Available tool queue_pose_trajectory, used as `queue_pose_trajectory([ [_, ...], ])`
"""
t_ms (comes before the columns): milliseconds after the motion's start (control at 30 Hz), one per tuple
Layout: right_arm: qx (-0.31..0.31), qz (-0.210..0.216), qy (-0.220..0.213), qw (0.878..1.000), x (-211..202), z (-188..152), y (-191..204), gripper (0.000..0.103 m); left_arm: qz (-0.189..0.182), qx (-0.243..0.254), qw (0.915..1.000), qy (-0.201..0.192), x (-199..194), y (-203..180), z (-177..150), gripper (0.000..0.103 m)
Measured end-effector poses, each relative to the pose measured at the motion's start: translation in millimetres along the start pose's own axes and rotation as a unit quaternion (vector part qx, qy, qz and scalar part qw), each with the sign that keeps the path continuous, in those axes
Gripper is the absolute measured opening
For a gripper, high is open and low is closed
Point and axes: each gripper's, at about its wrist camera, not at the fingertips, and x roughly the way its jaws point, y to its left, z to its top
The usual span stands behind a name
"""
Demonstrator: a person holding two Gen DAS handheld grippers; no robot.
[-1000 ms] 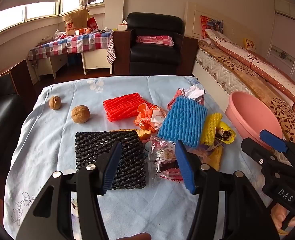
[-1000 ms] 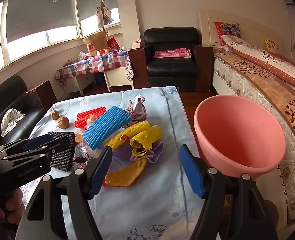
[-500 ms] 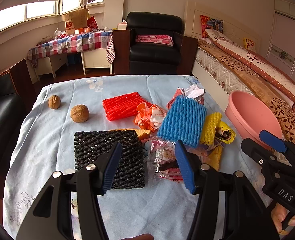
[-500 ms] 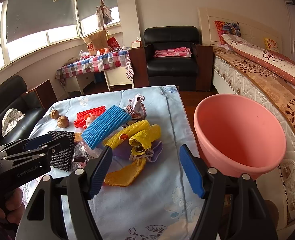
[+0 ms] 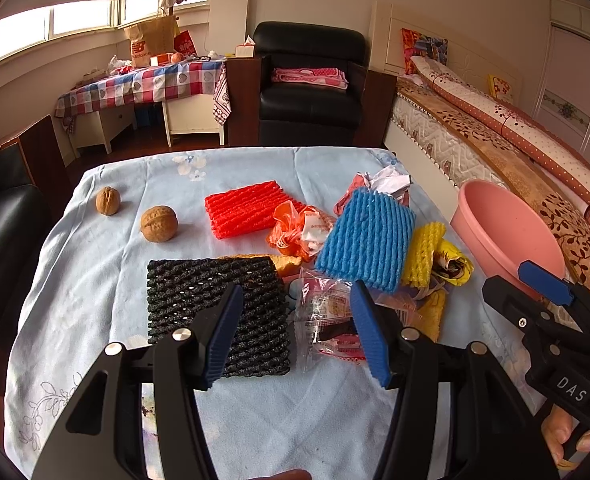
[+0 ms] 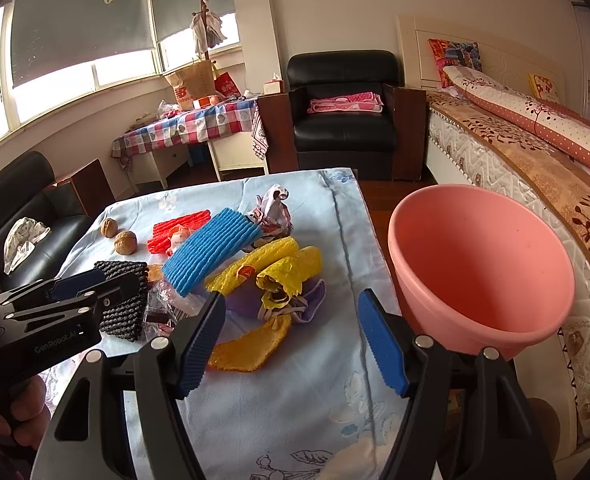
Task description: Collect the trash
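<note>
A heap of trash lies on the light blue tablecloth (image 5: 95, 280): a black foam net (image 5: 215, 304), a red foam net (image 5: 247, 214), a blue foam net (image 5: 369, 240), a yellow foam net (image 5: 425, 256), an orange bag (image 5: 301, 230) and a clear wrapper (image 5: 327, 320). My left gripper (image 5: 295, 336) is open above the black net and the wrapper, holding nothing. My right gripper (image 6: 291, 344) is open above a flat orange piece (image 6: 251, 346), holding nothing. A pink basin (image 6: 479, 264) stands at the table's right edge.
Two walnuts (image 5: 159, 224) (image 5: 108, 200) lie on the table's left part. A crumpled paper (image 5: 383, 182) lies behind the blue net. A bed (image 5: 515, 148) runs along the right. A black armchair (image 5: 309, 88) and a checked table (image 5: 143, 84) stand behind.
Both grippers have barely shifted; the trash and the basin lie as before.
</note>
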Motion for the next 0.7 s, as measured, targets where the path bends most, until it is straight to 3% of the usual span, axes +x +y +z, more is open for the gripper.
queue_pose_trajectory([
  [700, 0.013, 0.010, 0.012, 1.000, 6.5, -5.5, -3.5, 0.059, -0.012, -0.004, 0.9999, 0.011, 5.1, 3.5, -4.8, 0.056],
])
